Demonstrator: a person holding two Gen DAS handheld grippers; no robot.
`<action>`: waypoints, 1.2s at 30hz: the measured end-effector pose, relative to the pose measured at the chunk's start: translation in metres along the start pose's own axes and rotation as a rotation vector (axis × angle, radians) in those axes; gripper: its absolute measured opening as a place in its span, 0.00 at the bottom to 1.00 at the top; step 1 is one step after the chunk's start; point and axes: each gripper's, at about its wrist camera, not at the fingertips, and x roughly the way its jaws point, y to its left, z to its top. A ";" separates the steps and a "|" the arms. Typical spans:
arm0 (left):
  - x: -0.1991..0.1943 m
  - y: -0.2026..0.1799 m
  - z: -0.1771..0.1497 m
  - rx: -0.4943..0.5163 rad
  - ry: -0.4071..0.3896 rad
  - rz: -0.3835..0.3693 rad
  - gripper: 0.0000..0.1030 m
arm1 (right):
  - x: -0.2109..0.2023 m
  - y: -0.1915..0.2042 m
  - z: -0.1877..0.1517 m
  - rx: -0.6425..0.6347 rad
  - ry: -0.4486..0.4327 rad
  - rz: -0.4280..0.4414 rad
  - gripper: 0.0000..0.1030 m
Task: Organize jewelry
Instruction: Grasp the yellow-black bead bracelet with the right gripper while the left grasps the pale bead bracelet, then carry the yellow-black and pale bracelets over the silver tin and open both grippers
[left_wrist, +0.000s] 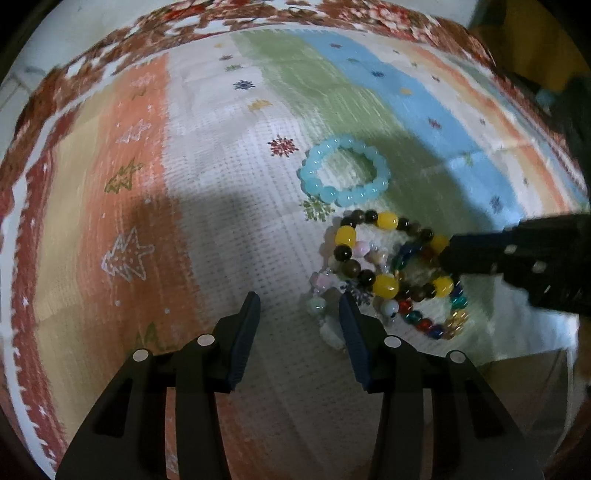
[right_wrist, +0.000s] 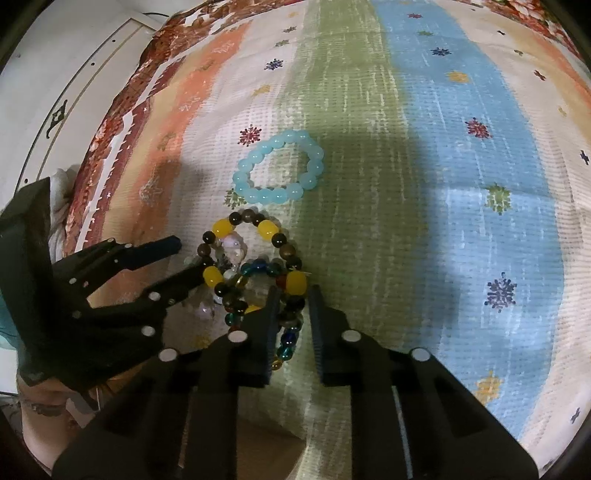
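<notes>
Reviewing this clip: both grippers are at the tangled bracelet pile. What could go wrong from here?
1. The yellow-and-dark bracelet overlaps the multicolour glass-bead bracelet and a pale one; lifting one may drag the others along.
2. The right gripper straddles two strands, so it may pinch both.
3. The left gripper is open at the pile's edge; the two could collide.

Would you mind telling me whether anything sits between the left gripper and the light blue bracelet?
Nothing lies directly between them: bare cloth runs from the open left gripper to the light blue bracelet. The tangled pile of bracelets sits just right of that path, touching the gripper's right finger.
</notes>
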 end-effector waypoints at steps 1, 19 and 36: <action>0.000 -0.001 0.000 0.002 -0.001 0.003 0.43 | 0.000 0.000 0.000 0.003 0.000 0.005 0.15; -0.015 0.020 -0.003 -0.090 -0.025 0.014 0.10 | -0.019 0.005 0.001 -0.033 -0.052 0.006 0.11; -0.065 0.029 -0.010 -0.173 -0.136 -0.007 0.10 | -0.056 0.020 -0.007 -0.088 -0.141 -0.035 0.11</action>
